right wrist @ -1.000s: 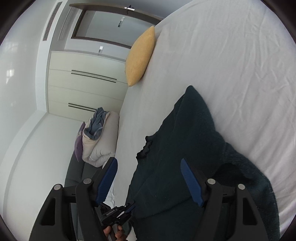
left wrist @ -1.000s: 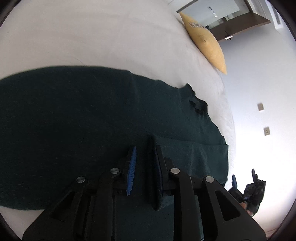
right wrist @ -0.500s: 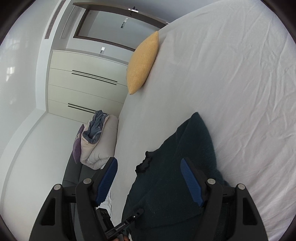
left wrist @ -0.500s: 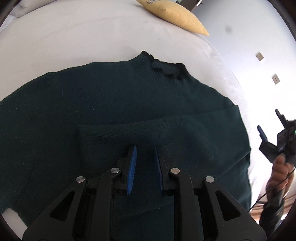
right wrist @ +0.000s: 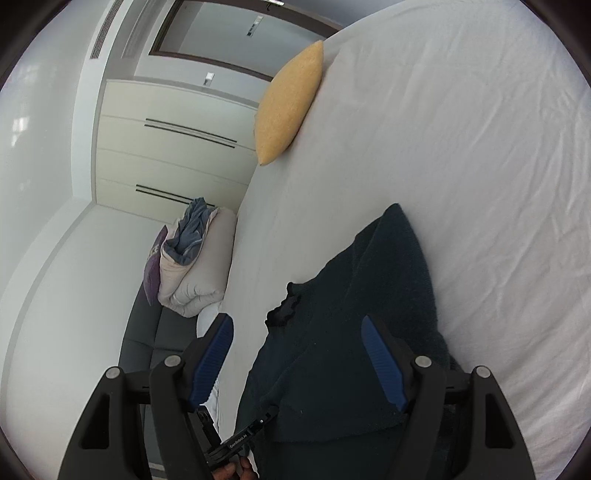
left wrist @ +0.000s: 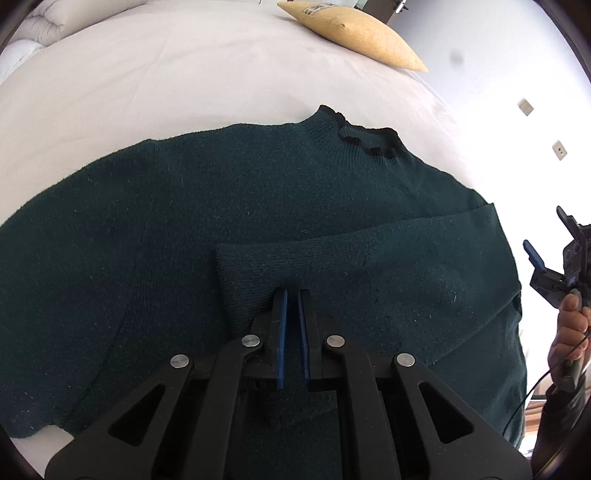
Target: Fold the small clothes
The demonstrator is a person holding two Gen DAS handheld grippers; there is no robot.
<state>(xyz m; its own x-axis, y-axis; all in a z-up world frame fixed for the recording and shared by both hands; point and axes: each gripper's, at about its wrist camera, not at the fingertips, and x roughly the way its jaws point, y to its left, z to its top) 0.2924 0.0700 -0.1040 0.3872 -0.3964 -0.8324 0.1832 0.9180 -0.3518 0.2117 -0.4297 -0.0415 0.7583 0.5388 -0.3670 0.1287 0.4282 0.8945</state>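
A dark green knitted sweater [left wrist: 258, 206] lies flat on the white bed [left wrist: 184, 74], with its black-trimmed collar [left wrist: 365, 142] toward the pillow. One sleeve [left wrist: 369, 258] lies folded across the body. My left gripper [left wrist: 291, 295] hovers over that sleeve's cuff end. Its jaws are closing, almost together, and no cloth is between them. In the right wrist view the sweater [right wrist: 369, 295] lies below my right gripper [right wrist: 295, 328], which stands wide open and holds nothing. That gripper [left wrist: 546, 266] also shows in a hand at the sweater's right edge.
A yellow pillow [left wrist: 354, 33] lies at the bed's far edge. Beside the bed a folded duvet with a grey-blue cloth [right wrist: 195, 273] rests on a dark sofa. Behind it is a cream wardrobe [right wrist: 166, 147]. White sheet [right wrist: 461, 129] stretches beyond the sweater.
A second ago the left jaws held the sleeve's edge. They let it go, the sleeve now lies across the body, and the jaws have closed. The right gripper drew back slightly.
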